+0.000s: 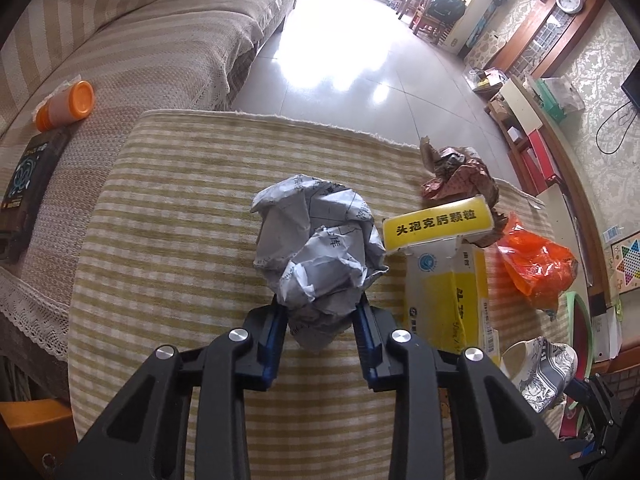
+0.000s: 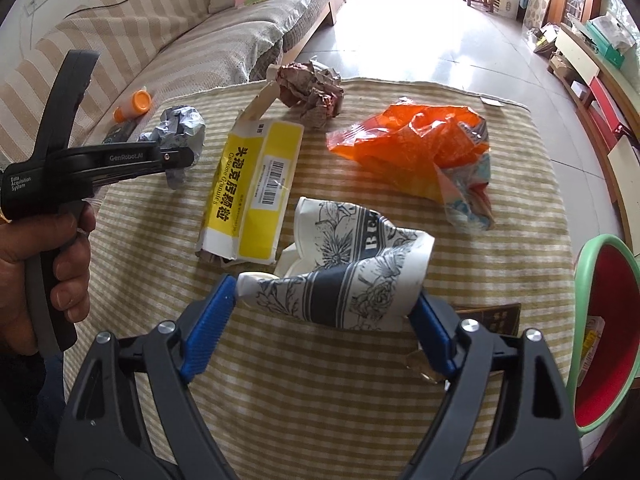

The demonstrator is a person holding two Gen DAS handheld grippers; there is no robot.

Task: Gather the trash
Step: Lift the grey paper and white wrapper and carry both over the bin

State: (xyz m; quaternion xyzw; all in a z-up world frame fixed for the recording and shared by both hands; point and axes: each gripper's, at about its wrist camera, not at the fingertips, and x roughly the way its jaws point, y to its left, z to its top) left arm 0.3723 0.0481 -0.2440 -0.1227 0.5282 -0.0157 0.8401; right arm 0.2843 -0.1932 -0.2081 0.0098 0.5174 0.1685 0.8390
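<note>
Crumpled grey paper ball (image 1: 320, 252), creased and printed, on striped woven cloth (image 1: 168, 240), clenched between left gripper (image 1: 320, 320) pads. Crushed paper cup (image 2: 344, 264), floral print, squeezed at both ends between right gripper (image 2: 324, 320) pads; yellow carton (image 2: 256, 184) just beyond.

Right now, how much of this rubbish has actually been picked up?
Little looks done: the red bin shows just one scrap inside. In hand: the left gripper is clamped on the crumpled paper ball, and the right gripper brackets the squashed paper cup. Left on the cloth: the yellow medicine box, brown paper wad and orange bag.
</note>
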